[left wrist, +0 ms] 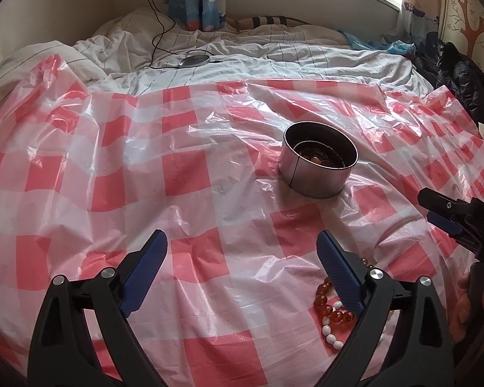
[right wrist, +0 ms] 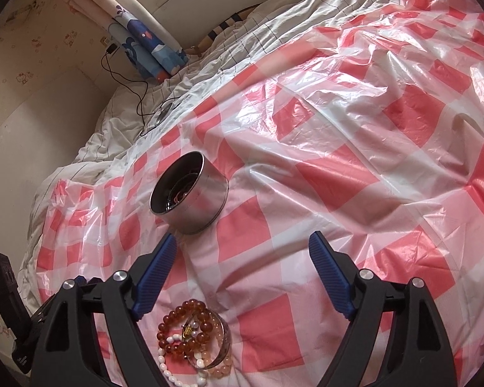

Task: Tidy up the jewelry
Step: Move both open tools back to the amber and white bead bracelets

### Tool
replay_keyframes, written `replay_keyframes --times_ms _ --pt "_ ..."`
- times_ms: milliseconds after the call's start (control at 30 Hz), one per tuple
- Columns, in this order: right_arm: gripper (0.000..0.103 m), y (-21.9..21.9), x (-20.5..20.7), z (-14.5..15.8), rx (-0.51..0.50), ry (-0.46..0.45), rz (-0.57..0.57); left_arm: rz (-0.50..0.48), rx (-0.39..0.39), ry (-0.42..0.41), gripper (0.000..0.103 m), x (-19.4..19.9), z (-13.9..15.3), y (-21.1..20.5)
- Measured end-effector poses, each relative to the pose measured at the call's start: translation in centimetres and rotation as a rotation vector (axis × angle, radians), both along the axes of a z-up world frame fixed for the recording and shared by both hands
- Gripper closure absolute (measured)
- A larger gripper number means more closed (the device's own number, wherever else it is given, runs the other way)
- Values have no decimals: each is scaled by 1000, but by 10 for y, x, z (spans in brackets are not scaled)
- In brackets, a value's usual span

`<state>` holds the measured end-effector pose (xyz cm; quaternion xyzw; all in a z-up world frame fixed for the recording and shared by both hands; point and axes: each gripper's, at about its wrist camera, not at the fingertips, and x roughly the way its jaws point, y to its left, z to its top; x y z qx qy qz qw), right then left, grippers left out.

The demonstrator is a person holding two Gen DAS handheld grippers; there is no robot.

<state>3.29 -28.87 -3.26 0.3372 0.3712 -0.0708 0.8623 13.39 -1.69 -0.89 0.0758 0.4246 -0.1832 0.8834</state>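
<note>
Beaded bracelets (right wrist: 193, 338) heaped on checked plastic sheet (right wrist: 322, 177), near both grippers.
Glossy amber, white, pink beads, metal bangle; round steel tin (right wrist: 190, 190) beyond holds chains. Left gripper (left wrist: 242, 251) and right gripper (right wrist: 242, 251) gape wide, empty.
</note>
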Motion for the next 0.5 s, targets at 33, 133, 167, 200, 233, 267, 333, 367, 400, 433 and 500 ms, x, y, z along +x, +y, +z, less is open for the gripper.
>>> replay_keyframes --times_ms 33,133,167,200,233,267,333,367,400,433,500 --pt "22 1 0 0 -2 2 4 -1 3 2 13 0 -1 -1" --pt "20 3 0 0 -7 7 6 -4 11 4 13 -1 -4 -3" --pt "20 2 0 -1 -7 9 6 -6 12 6 13 -1 -5 -4" --pt "20 2 0 -1 -7 11 7 -8 13 8 13 -2 -6 -4" --pt "20 2 1 -2 -7 14 7 -9 16 12 13 -2 -8 -6" --pt "20 2 1 -2 -7 15 7 -11 21 18 12 -2 -10 -7" --pt "20 2 1 -2 -8 16 8 -16 25 24 12 -5 -12 -9" --pt "20 2 1 -2 -8 16 8 -17 24 25 12 -6 -13 -10" --pt "20 3 1 -2 -8 16 7 -19 23 29 12 -8 -14 -11" --pt "20 3 1 -2 -8 16 7 -22 25 35 12 -10 -16 -12" --pt "20 3 0 -2 -8 15 7 -33 41 38 12 -17 -19 -15"
